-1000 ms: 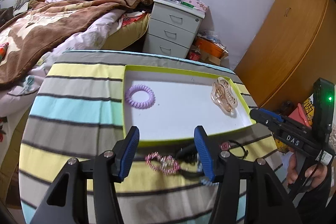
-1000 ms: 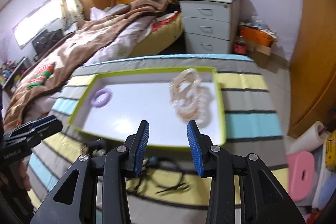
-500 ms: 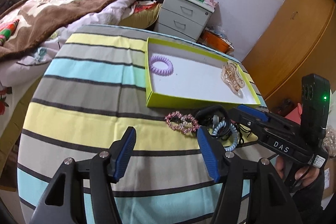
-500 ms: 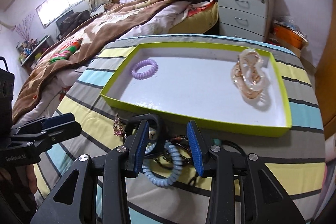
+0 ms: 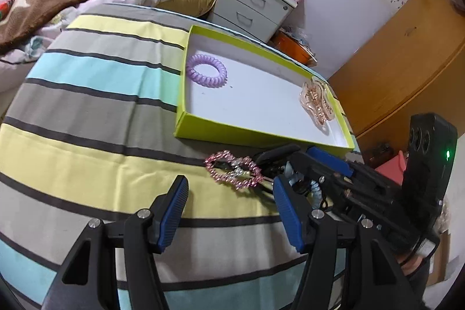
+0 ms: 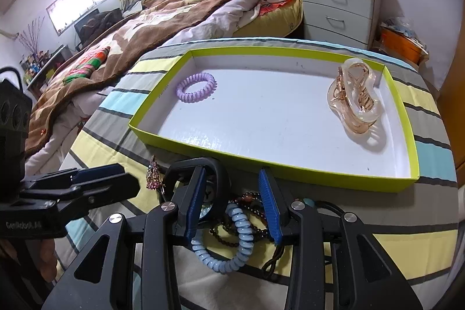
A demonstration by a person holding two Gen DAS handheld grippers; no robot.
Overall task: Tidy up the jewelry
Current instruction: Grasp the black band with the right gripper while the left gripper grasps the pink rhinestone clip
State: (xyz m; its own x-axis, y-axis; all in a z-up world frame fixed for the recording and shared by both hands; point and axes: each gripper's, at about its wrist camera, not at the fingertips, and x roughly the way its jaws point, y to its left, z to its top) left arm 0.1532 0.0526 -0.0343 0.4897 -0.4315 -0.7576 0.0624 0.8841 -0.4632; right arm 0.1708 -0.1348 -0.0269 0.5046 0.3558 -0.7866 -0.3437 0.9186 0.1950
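Note:
A lime-edged white tray (image 5: pixel 263 140) (image 6: pixel 290 169) lies on the striped cloth and holds a purple coil hair tie (image 5: pixel 206 71) (image 6: pixel 196 87) and a clear peach claw clip (image 5: pixel 316 102) (image 6: pixel 354 99). In front of it lies a pile: a pink rhinestone clip (image 5: pixel 234 170) (image 6: pixel 153 173), a blue coil hair tie (image 6: pixel 229 240), a dark bead bracelet (image 6: pixel 252 202) and a black hair clip (image 6: pixel 209 167). My left gripper (image 5: pixel 228 212) is open and empty, just short of the pink clip. My right gripper (image 6: pixel 232 202) is open, low over the pile, its jaws on either side of the blue coil tie.
The table has a striped cloth (image 5: pixel 87 106). A bed with a brown blanket (image 6: pixel 145 28) lies to the left, a grey drawer unit (image 6: pixel 340 7) stands behind the table, and a wooden wardrobe (image 5: pixel 407 48) is on the right.
Both grippers pulled back from over the tray and dropped toward the pile in front of it. The right gripper now straddles the blue coil tie. Both stay open.

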